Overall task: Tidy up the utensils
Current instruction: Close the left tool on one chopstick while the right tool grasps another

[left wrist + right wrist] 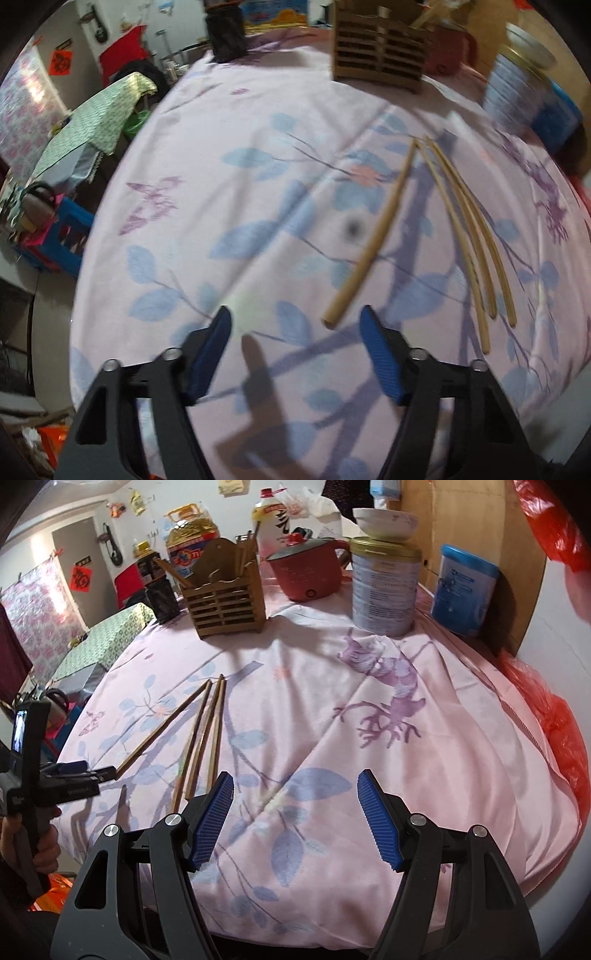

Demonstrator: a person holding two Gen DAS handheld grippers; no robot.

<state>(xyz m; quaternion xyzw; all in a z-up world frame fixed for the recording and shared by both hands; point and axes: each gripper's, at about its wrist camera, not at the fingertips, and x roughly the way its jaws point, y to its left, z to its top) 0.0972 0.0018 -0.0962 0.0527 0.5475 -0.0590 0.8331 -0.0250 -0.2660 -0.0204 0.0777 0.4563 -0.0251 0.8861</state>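
Four chopsticks [199, 734] loose on floral tablecloth [369, 757], well short of slatted wooden holder [225, 602]; some already stand inside. Left gripper [295, 347] and right gripper [295, 812] both wide open, empty.

The left gripper [295, 326] hangs over the flowery tablecloth [207, 177] with its blue fingers [380, 354] wide apart. Four chopsticks [373, 236] lie on the cloth. One ends just beside the right finger. The wooden holder [378, 61] stands far behind the chopsticks.
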